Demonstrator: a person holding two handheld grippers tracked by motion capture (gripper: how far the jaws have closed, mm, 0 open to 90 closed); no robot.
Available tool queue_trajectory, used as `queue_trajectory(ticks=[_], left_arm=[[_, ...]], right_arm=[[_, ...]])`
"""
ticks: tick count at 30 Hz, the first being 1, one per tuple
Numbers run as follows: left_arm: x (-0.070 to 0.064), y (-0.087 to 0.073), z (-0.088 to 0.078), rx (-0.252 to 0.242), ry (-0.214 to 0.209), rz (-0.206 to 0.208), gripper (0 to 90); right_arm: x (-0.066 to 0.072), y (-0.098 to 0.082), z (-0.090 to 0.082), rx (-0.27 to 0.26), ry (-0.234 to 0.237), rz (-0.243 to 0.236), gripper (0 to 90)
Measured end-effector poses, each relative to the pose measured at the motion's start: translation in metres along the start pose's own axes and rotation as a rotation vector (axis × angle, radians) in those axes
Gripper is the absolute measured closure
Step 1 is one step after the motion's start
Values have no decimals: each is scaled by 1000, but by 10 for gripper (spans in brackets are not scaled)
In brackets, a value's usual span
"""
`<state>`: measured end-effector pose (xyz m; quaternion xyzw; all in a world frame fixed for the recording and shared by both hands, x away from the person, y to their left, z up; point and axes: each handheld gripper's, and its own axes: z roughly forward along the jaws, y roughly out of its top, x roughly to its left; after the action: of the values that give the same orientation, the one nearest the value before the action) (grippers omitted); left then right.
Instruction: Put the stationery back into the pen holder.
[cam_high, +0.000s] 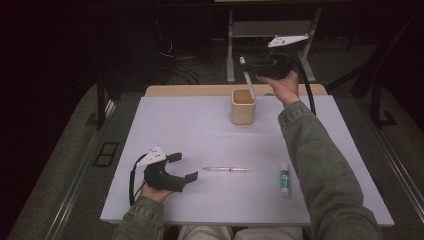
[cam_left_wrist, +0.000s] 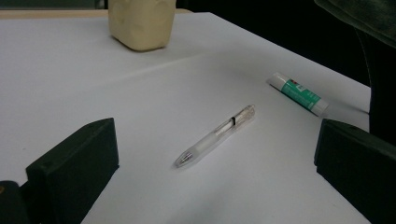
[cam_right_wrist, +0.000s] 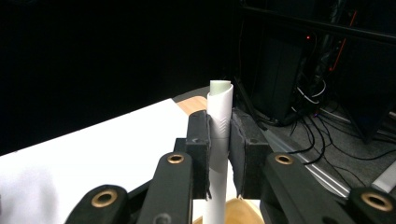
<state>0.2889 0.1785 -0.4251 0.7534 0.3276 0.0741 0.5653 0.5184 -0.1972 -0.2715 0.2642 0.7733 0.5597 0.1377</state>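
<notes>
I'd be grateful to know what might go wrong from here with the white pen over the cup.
The right gripper clamps the white pen near its upper end, so it might swing and catch the cup rim, tipping it. The person's sleeve hangs near the glue stick and may nudge it.

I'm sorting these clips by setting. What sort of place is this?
Probably a lab or workshop recording station, not a home. A white table stands on a dark floor. Loose cables and dark equipment sit behind it. A person works with the left gripper and right gripper.
</notes>
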Motion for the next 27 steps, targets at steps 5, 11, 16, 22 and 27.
queue_trajectory(ticks=[5,11,16,22,27], left_arm=[[1,0,-1,-7,-1,-3,0],[0,0,-1,-5,-3,2,0],[0,1,-1,-3,-5,3,0],[0,1,0,-2,-8,8,0],[0,1,0,-1,-8,10,0]], right_arm=[[-5,-6,9,-14,-10,9,777],[-11,-15,19,1,-22,24,777],[-16,-21,26,6,-22,32,777],[-19,-29,31,20,-23,37,777],[-21,-37,34,26,-26,54,777]])
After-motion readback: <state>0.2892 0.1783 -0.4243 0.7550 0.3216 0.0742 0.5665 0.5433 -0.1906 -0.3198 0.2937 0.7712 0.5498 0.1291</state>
